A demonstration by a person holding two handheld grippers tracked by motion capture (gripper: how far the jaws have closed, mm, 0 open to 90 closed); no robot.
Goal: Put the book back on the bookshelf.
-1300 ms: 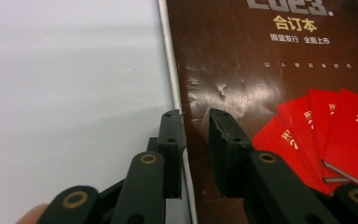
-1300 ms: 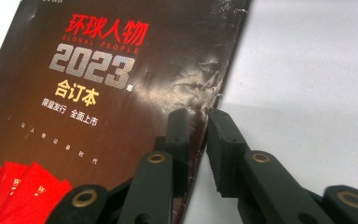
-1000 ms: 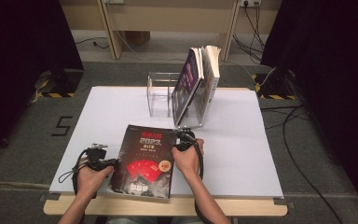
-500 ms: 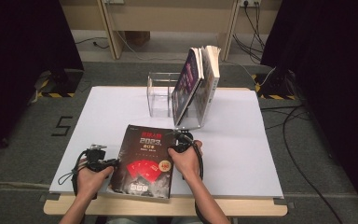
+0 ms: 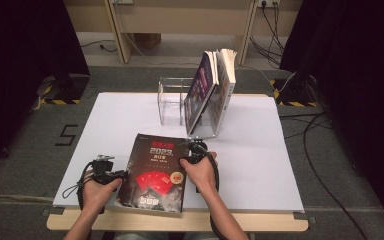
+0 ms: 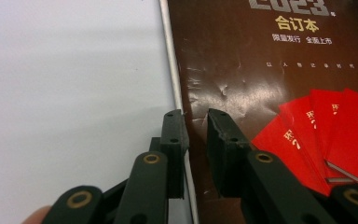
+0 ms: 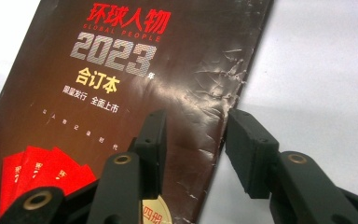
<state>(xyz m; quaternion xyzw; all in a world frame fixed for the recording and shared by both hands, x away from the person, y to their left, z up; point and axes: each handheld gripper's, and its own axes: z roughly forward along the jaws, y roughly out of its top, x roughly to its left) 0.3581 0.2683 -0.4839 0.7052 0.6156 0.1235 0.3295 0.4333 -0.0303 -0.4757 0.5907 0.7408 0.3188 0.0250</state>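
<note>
- So the dark book with the big 2023 and red booklets on its cover lies flat on the white table, near the front edge, between my two hands.
- Left gripper sits at the book's left edge. Its jaws straddle that edge with a narrow gap; one over the table, one over the cover. They've just been easing apart, and I can't see the pads pressing on anything.
- Right gripper is at the book's creased right edge, jaws set fairly wide. They've just been opening, with the edge between them and daylight on both sides, so no grip there.
- Further back there's a clear acrylic rack with a few books leaning in its right-hand part, well apart from my book.
</note>
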